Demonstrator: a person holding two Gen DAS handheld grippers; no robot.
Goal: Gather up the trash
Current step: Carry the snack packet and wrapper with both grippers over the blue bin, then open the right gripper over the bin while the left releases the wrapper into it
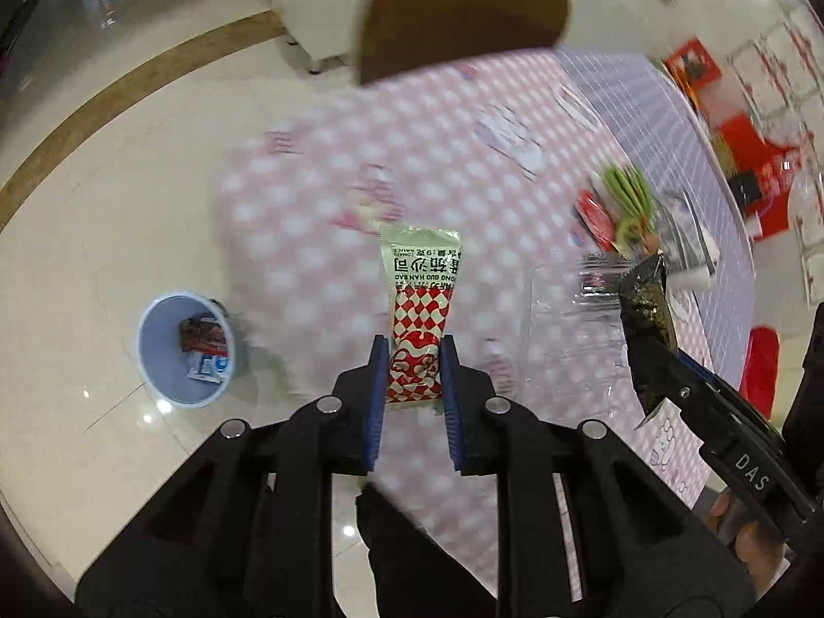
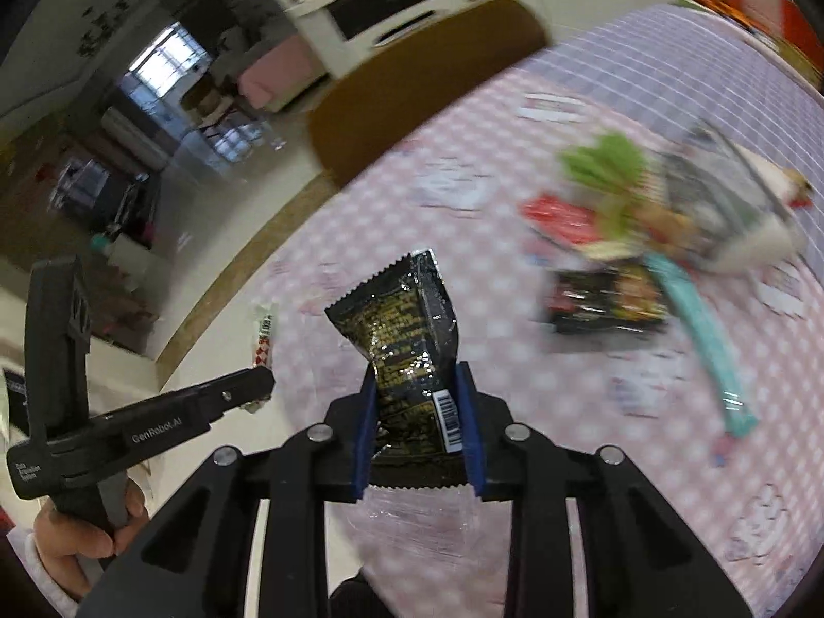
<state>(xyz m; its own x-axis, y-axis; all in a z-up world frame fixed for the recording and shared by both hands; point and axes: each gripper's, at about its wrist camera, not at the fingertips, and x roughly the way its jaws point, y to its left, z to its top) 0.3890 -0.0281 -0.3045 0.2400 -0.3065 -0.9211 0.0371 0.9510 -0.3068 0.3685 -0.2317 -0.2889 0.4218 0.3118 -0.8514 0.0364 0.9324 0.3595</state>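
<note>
My left gripper (image 1: 412,355) is shut on a red-and-white sauce packet (image 1: 419,309) that sticks up from its blue pads, above the pink checked tablecloth (image 1: 329,216). My right gripper (image 2: 416,386) is shut on a crumpled black wrapper (image 2: 407,340); the same black wrapper (image 1: 646,319) shows at the right of the left wrist view. A light blue bin (image 1: 154,355) stands on the floor at the left, with a few wrappers inside. More trash lies in a pile (image 2: 633,216) on the table: a green packet, a red packet, a dark tray and a teal strip (image 2: 705,350).
A brown chair back (image 1: 463,15) stands at the far table edge. Red boxes (image 1: 741,134) lie at the right end of the table. A hand (image 2: 77,535) grips the left gripper's handle at the lower left of the right wrist view. Glossy floor surrounds the bin.
</note>
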